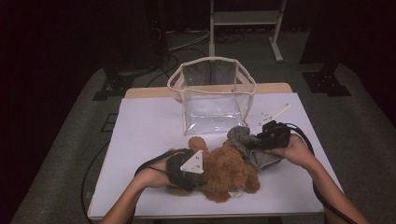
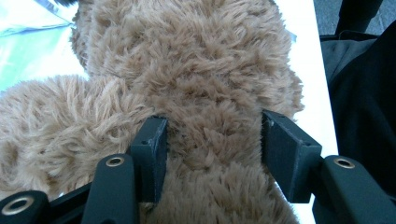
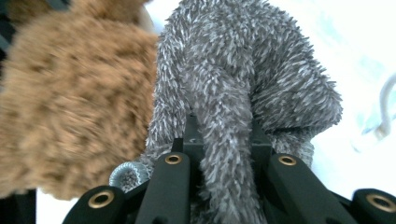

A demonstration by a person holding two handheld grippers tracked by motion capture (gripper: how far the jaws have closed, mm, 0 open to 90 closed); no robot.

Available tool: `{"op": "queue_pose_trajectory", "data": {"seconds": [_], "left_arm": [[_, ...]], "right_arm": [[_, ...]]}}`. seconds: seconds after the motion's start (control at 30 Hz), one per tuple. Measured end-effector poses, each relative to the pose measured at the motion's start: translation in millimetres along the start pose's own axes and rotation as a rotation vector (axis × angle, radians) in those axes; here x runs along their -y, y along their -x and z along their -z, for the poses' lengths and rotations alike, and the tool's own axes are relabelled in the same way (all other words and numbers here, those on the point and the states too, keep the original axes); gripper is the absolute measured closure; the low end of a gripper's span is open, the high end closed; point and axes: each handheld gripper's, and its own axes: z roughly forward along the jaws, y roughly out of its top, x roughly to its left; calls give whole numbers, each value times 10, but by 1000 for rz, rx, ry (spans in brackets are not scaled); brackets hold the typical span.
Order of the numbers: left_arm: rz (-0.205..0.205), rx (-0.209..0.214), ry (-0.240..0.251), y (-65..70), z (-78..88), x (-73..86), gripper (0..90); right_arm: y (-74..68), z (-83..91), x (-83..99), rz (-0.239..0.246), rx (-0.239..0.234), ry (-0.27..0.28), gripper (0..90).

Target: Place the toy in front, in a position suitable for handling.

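Down on the white table (image 1: 149,121), a brown teddy bear (image 1: 229,170) lies near the front edge, with a grey fuzzy cloth (image 1: 245,140) touching its far right side. Behind both stands a clear plastic bag (image 1: 212,93) with a cream rim, open at the top and apart from the toy.

At the bear's left side, the left gripper (image 1: 187,170) is held in the person's left hand (image 1: 152,175). From the left gripper view, its two black jaws stand fairly wide, one on each side of a fold of the bear's fur (image 2: 210,135), pressing into the pile on both sides so the toy sits between them. The white table edge (image 2: 313,56) shows past the bear on the right.

Over at the right, the right gripper (image 1: 261,140) sits in the right hand (image 1: 296,151), just beside the bear and on the grey cloth. In the right gripper view the jaws stand narrow, pinching a strip of the grey cloth (image 3: 229,140) that runs down between them, while the brown bear (image 3: 70,107) lies blurred just to the left, touching the cloth.
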Motion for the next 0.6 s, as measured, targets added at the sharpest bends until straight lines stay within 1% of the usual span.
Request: {"op": "queue_pose_trajectory", "data": {"seconds": [0.1,0.17,0.27,0.3,0.33,0.37,0.47,0.53,0.6], "left_arm": [[-8,3,-9,-3,-1,-13,441],[-4,4,-4,0,-1,-5,440],[-4,2,-1,5,5,7,439],[-3,3,1,3,3,10,439],[-5,4,1,1,4,11,438],[-6,4,0,0,4,10,438],[-7,4,-2,-3,-1,3,437],[-7,0,-4,-9,-5,2,435],[-7,1,-5,-17,-8,0,435]], "right_arm": [[-53,16,-80,24,-9,19,755],[-65,-43,-103,35,-19,16,755],[-44,-174,-45,14,-42,-1,754],[-28,-201,-15,7,-50,1,754],[-2,-221,35,-11,-63,7,754],[11,-219,61,-21,-63,8,754],[44,-137,121,-33,-36,-10,754],[12,-55,83,-24,-33,6,754],[-73,7,-32,10,-48,34,754]]}}
